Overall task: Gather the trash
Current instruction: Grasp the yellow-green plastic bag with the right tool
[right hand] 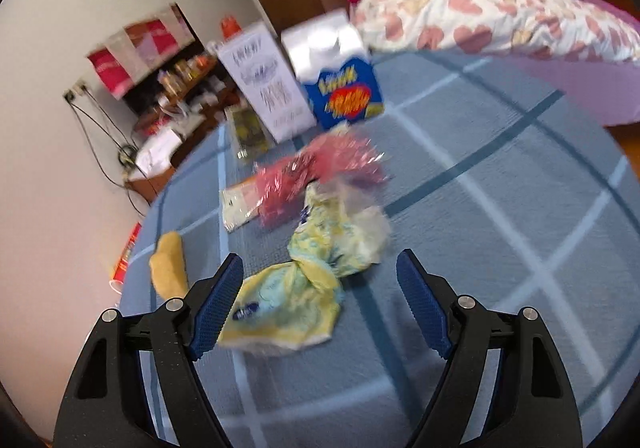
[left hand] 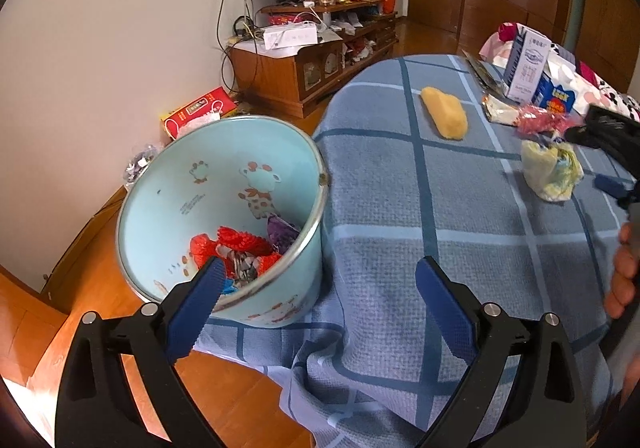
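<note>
A light blue bin [left hand: 224, 184] with cartoon giraffes stands at the table's left edge and holds red and purple trash [left hand: 240, 248]. My left gripper [left hand: 320, 280] is open and empty, between the bin and the checked blue tablecloth [left hand: 400, 208]. My right gripper [right hand: 320, 280] is open and empty, just in front of a crumpled yellow-green wrapper [right hand: 312, 288], which also shows in the left wrist view [left hand: 550, 168]. Behind it lie a pink shiny wrapper [right hand: 316, 172], a pale flat packet [right hand: 240, 204] and a yellow bread-like piece [right hand: 168, 264], which the left wrist view shows further left [left hand: 446, 110].
A white carton [right hand: 268, 84] and a blue snack box [right hand: 344, 92] stand at the table's far side. A bed with a heart-print quilt [right hand: 480, 20] is behind. A wooden TV cabinet [left hand: 308, 60] and a red box [left hand: 196, 112] stand by the wall.
</note>
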### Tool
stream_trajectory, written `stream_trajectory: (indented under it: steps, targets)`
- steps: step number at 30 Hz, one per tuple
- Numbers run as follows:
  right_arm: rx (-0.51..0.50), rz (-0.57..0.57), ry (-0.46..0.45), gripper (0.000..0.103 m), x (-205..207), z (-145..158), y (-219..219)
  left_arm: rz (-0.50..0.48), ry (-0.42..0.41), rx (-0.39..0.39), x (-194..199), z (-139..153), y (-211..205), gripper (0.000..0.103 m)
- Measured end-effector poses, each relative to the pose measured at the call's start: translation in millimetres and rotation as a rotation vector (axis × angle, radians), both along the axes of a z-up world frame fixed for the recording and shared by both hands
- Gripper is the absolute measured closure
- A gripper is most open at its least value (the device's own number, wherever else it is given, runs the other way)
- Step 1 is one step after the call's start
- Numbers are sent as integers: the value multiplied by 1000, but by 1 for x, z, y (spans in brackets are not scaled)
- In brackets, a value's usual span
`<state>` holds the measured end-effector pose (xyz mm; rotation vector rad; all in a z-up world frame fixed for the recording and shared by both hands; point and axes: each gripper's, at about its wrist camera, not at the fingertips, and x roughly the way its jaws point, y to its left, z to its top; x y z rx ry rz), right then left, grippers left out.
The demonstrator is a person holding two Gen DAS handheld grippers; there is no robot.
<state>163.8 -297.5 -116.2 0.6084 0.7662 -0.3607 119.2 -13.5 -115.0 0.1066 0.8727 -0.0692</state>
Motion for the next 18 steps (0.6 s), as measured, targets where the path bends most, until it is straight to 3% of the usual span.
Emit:
stream_trajectory:
  steps: [1, 3, 10, 18]
  targets:
    - [8, 6, 16, 40, 5, -4, 1, 4, -1, 2, 1, 1, 1, 9]
    - [14, 37, 52, 65, 15, -13, 6, 11, -1, 4, 4, 1, 2, 9]
    - [-68, 114, 46, 80, -2, -10, 4, 6, -6, 11, 20, 2, -5, 9]
    - [-259, 47, 26, 81, -41, 11, -32, -28, 4, -6, 30, -1, -29, 9]
